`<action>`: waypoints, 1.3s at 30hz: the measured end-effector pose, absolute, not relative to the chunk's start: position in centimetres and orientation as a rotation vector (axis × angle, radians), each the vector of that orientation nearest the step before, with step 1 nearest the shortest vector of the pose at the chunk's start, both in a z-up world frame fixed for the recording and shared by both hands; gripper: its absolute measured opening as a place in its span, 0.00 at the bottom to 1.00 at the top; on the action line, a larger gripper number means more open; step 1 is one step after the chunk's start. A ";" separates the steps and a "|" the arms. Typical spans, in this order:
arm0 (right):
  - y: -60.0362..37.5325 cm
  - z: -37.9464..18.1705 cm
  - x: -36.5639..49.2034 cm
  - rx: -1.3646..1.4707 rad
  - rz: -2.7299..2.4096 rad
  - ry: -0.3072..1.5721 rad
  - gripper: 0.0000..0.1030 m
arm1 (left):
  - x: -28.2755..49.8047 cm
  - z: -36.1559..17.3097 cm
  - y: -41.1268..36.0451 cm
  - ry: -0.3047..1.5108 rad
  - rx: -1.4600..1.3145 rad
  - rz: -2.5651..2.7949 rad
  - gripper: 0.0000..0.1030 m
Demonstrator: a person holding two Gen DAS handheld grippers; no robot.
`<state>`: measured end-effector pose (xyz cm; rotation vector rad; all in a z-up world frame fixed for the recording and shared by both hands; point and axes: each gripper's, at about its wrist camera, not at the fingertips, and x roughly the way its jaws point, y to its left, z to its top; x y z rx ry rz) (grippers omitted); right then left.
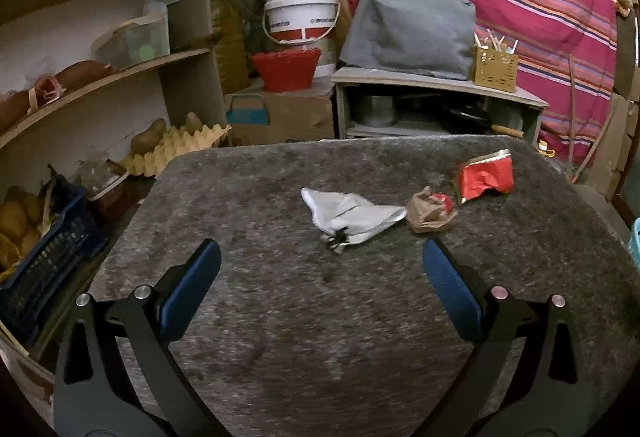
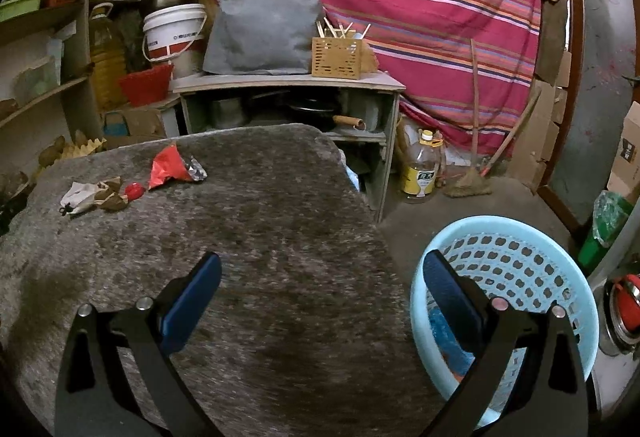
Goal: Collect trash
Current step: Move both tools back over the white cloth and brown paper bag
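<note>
3 pieces of litter lie in a row on a grey fleece-covered table (image 1: 320, 317): a crumpled white pouch with a black drawstring (image 1: 350, 215), a balled brown wrapper with a red scrap (image 1: 431, 212) just beside it, and a torn red foil packet (image 1: 486, 177) nearer the far edge. The left gripper (image 1: 322, 279) hovers short of the pouch, its blue-padded jaws spread wide and holding nothing. The right gripper (image 2: 322, 287), likewise spread and empty, hangs over the table's near right edge, beside a pale blue perforated basket (image 2: 520, 237) on the floor that already holds something blue. The pouch looks the likely first pick: best to straddle its bunched middle, press lightly into the fleece, then close, since thin fabric can slip from the pads.
</note>
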<state>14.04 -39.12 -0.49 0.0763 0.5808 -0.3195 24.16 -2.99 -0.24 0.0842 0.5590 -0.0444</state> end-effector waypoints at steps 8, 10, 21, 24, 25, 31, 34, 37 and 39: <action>-38.8 -0.7 15.1 0.102 -0.326 0.586 0.96 | 24.2 -0.1 -1.2 0.561 0.096 -0.023 0.95; -38.8 -0.9 15.7 0.120 -0.333 0.596 0.96 | 24.3 0.0 -0.8 0.560 0.094 -0.026 0.95; -37.8 -2.0 20.1 0.130 -0.388 0.647 0.96 | 25.5 0.5 2.0 0.581 0.048 -0.006 0.95; -37.6 -2.8 21.2 0.143 -0.364 0.674 0.96 | 26.5 0.2 2.7 0.596 0.034 0.000 0.95; -37.4 -3.0 21.6 0.141 -0.352 0.683 0.96 | 26.9 0.1 2.8 0.603 0.027 -0.005 0.95; -36.8 -3.3 23.4 0.127 -0.328 0.672 0.96 | 30.4 -1.0 1.2 0.662 0.018 -0.070 0.95; -37.0 -3.1 24.4 0.135 -0.318 0.675 0.96 | 32.2 -1.7 -0.6 0.685 0.025 -0.110 0.95; -36.9 -3.6 25.5 0.097 -0.336 0.737 0.96 | 34.3 -2.6 -2.4 0.713 0.061 -0.131 0.95; -36.9 -3.8 25.9 0.106 -0.325 0.748 0.96 | 36.0 -3.7 -3.3 0.756 0.073 -0.145 0.95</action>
